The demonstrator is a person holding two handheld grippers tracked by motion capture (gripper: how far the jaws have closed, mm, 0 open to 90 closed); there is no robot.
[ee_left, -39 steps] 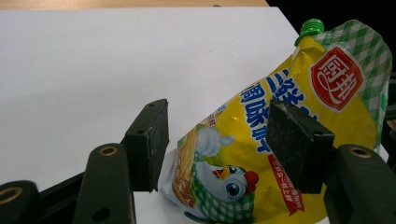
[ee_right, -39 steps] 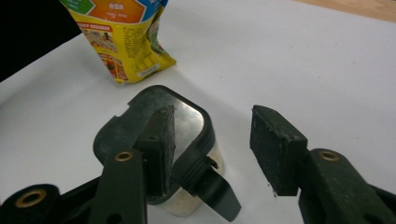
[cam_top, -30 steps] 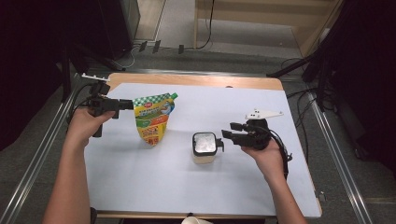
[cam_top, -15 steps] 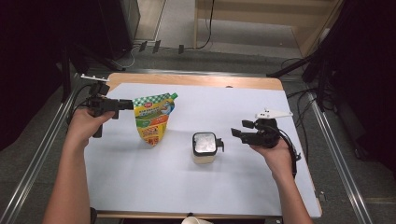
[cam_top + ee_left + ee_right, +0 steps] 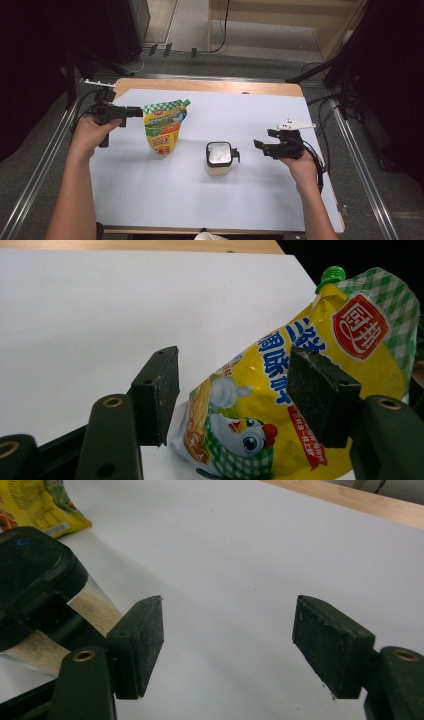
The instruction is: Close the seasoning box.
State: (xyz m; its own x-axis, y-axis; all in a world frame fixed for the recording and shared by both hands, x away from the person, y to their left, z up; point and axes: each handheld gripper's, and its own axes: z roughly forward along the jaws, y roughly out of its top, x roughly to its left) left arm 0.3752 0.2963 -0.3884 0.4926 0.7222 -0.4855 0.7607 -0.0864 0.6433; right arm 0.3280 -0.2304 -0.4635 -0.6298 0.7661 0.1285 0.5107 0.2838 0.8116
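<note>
- High view: left gripper held level at the table's left side, tips right at the upper left edge of the yellow spout pouch; pouch flat on the white sheet, green cap toward the far right corner.
- Left gripper view: jaws apart with the pouch seen between and beyond them; pads not pressing on it, contact impossible to confirm.
- High view: right gripper hovering right of the lidded jar, a clear gap between them; jar upright near the sheet's middle, pale contents inside, small black handle pointing toward the gripper.
- Right gripper view: jaws spread wide, just been opening, nothing but bare sheet between the pads; jar off to the left, beside the left pad, a corner of the pouch beyond.
</note>
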